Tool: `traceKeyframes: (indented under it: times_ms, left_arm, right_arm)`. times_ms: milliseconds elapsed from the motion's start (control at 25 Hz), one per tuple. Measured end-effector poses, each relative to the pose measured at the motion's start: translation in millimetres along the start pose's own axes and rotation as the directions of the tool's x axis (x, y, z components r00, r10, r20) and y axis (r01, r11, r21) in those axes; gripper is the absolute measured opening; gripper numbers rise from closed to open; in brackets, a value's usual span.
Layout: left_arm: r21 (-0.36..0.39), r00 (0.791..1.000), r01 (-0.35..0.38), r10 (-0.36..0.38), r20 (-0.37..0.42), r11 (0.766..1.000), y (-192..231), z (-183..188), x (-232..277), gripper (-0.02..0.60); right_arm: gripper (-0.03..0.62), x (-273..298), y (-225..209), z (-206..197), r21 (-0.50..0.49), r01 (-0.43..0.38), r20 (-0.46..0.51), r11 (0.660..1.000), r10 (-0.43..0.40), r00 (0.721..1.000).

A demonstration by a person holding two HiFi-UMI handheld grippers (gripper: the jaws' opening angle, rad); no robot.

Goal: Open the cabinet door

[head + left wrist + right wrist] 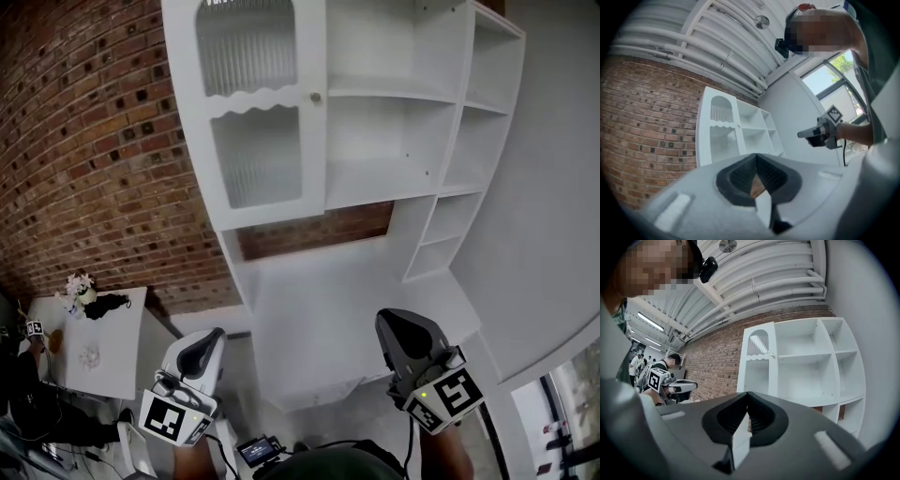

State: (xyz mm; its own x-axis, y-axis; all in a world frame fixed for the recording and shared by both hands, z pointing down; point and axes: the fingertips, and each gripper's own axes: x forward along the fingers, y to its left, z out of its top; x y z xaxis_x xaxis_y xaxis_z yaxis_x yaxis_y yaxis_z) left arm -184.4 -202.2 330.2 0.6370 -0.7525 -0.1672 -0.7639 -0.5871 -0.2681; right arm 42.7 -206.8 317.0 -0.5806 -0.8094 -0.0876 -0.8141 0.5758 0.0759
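A tall white cabinet stands against the brick wall. Its door (258, 112) is shut, has two ribbed glass panes, and carries a small round knob (316, 97) on its right edge. Open shelves (394, 103) fill the cabinet to the right of the door. My left gripper (214, 335) and right gripper (386, 323) are low in the head view, both well short of the cabinet and touching nothing. The left gripper (757, 161) has its jaws together and empty, with the door (723, 136) far ahead of it. The right gripper (748, 399) is also shut and empty, facing the door (757, 366) and knob (772, 355).
A white desk surface (328, 309) juts out under the shelves. A small white table (112, 352) at the left holds flowers (80, 286) and a dark object. The brick wall (84, 141) is left of the cabinet, a plain white wall (553, 187) right. People stand far off.
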Motion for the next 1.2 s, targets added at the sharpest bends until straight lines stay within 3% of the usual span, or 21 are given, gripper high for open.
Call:
traceKeyframes:
  times_ms: [240, 400, 640, 960, 1200]
  left_arm:
    - [-0.016, 0.999, -0.030, 0.029, -0.043, 0.999, 12.1, -22.9, 14.3, 0.003]
    - [-0.006, 0.995, -0.082, 0.082, -0.061, 0.997, 13.1, -19.2, 21.8, 0.003]
    - [0.048, 0.981, -0.186, 0.188, -0.056, 0.981, 16.9, -2.9, 35.0, 0.003]
    - [0.066, 0.954, -0.284, 0.289, -0.076, 0.957, 10.9, -12.0, 62.0, 0.003]
    - [0.053, 0.953, -0.294, 0.297, -0.056, 0.954, 0.9, -7.1, 73.5, 0.003]
  right_arm:
    - [0.006, 30.1, -16.5, -5.5, 0.005, -0.037, 0.001, 0.999, 0.037, 0.999]
    - [0.006, 47.9, -30.6, -7.4, 0.015, -0.094, 0.018, 0.995, 0.094, 0.995]
    - [0.006, 65.0, -52.3, 3.5, 0.000, -0.189, 0.046, 0.982, 0.188, 0.981]
    - [0.006, 96.1, -96.1, 11.3, -0.045, -0.257, 0.079, 0.965, 0.260, 0.962]
    - [0.008, 126.5, -111.7, 33.0, -0.112, -0.264, 0.121, 0.958, 0.276, 0.953]
